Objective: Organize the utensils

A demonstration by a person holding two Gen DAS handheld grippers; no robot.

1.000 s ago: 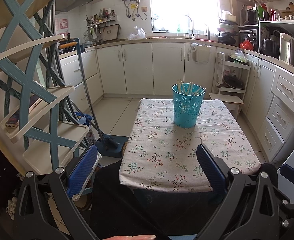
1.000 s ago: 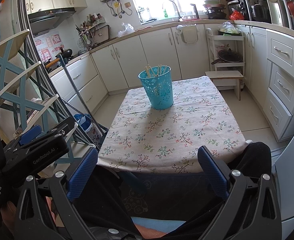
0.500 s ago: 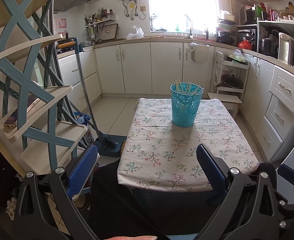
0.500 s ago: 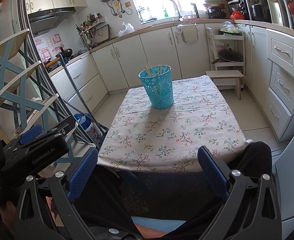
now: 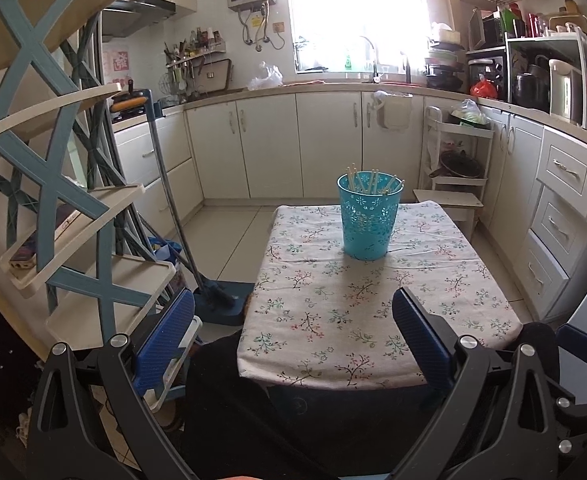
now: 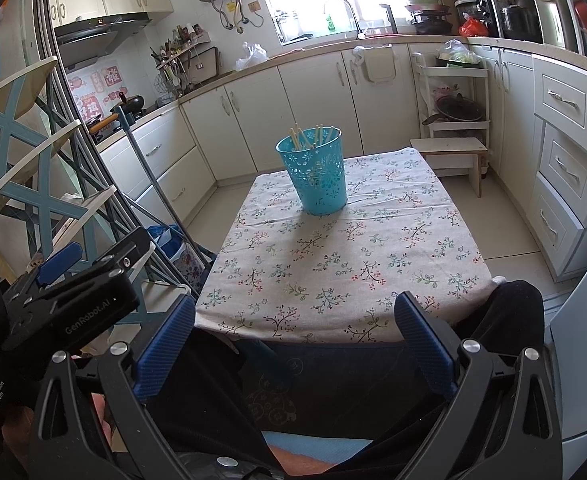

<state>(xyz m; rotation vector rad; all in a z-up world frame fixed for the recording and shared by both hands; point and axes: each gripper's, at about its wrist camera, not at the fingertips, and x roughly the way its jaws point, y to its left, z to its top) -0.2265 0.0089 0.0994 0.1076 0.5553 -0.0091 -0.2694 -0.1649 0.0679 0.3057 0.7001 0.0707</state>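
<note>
Chopsticks (image 5: 367, 181) fill perforated turquoise cup (image 5: 368, 222); both hand-held grippers (image 5: 293, 330) (image 6: 295, 330) gape empty.

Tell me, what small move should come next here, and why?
Probably nothing more than keeping both grippers back and finishing. The chopsticks already stand together in the blue basket, the tablecloth around it shows no loose utensils, and the left gripper and right gripper are both open and hold nothing, near the table's front edge.
</note>
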